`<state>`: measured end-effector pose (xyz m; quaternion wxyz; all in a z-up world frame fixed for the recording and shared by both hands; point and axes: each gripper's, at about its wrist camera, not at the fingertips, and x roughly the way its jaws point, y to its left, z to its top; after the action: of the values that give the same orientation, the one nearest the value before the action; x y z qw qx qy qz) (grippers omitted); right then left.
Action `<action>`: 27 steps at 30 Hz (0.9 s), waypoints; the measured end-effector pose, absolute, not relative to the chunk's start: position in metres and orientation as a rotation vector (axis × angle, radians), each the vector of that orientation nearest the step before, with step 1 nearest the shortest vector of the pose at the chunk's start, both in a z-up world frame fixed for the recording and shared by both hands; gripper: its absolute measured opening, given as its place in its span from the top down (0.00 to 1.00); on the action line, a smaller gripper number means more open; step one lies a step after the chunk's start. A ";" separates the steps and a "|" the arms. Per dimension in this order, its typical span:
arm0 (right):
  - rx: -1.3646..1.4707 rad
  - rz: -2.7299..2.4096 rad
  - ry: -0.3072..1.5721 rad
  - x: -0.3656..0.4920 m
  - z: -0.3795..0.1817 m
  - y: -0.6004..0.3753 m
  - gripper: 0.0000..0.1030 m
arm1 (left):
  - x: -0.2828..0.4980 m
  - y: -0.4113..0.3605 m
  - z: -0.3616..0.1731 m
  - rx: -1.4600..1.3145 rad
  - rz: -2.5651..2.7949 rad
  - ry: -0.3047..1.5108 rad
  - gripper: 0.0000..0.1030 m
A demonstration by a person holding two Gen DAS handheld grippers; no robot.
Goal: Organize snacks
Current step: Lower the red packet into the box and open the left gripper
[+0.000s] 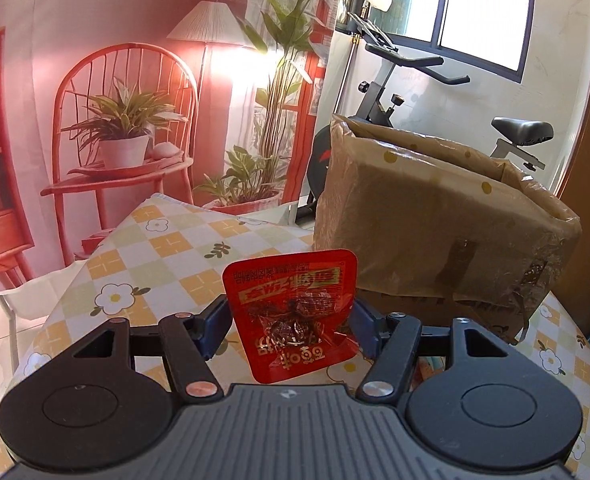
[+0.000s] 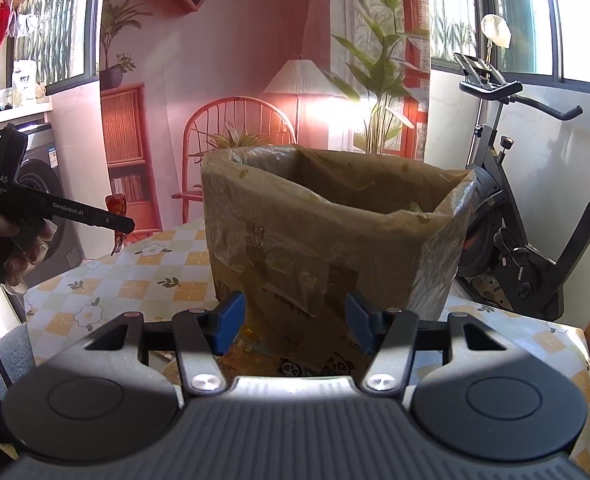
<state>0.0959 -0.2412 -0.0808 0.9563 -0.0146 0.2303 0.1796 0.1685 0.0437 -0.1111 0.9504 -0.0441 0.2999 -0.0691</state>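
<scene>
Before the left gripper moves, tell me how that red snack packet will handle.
The red snack packet looks thin and crinkly, so probably floppy. It seems light, standing up between the left gripper fingers without sagging. Its glossy film may be slippery, so it could slide out.

Left gripper (image 1: 291,324) fingers clamped, right gripper (image 2: 293,322) fingers apart.

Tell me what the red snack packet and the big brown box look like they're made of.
Red snack packet: looks like glossy plastic film, with a clear window showing the snack and shiny creases. Brown box: apparently cardboard wrapped or lined in thin translucent plastic; the wrinkled, glinting film stands up around its open rim and tape strips show beneath.
</scene>
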 end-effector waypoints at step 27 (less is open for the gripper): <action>0.081 0.302 0.570 0.116 -0.136 -0.266 0.43 | 0.274 -0.048 -0.012 -0.053 -0.333 0.461 0.35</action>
<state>0.1163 -0.2665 -0.1360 0.9476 0.0398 0.2802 0.1485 0.2742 -0.0476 -0.0118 0.9595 -0.0262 0.2273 -0.1642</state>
